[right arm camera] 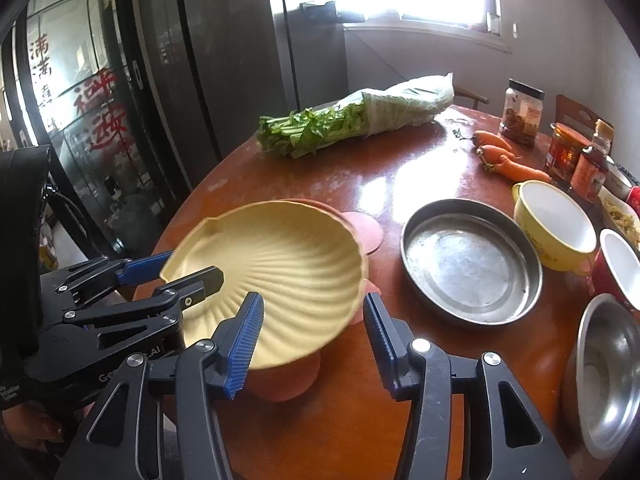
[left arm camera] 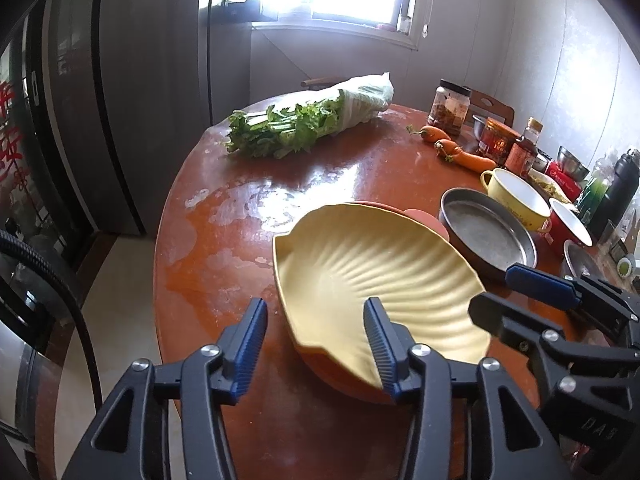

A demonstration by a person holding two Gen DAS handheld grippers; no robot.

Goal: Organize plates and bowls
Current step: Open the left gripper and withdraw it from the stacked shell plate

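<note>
Item: shell-shaped yellow dish (right arm camera: 280, 264), ribbed inside, thin scalloped rim with small notched lugs; sits near the front edge of the round brown table (left arm camera: 320, 168), stacked on pink dishes (right arm camera: 362, 228) whose rims show beneath and behind it. Likely melamine or glazed ware: rigid, fairly light, glossy and so probably slippery at the pads; the rim may chip if dropped. Stack looks slightly tilted and could shift when disturbed. Left gripper (left arm camera: 316, 344): jaws part open, straddling the near-left rim, one finger inside the bowl, one outside, pads not pressing as far as can be seen. Right gripper (right arm camera: 314, 338): jaws likewise part open across the right rim, nothing clamped. Best hold: pinch the rim wall at opposite sides, pads flat across the ribs, away from the lugs. Neighbours: steel pan (right arm camera: 472, 260), yellow cup (right arm camera: 554, 224), red cup (right arm camera: 618, 268), steel bowl (right arm camera: 608, 376): stiff, stackable, metal pieces heavier. Whether the lowest pink piece is bowl or plate is unclear.
</note>
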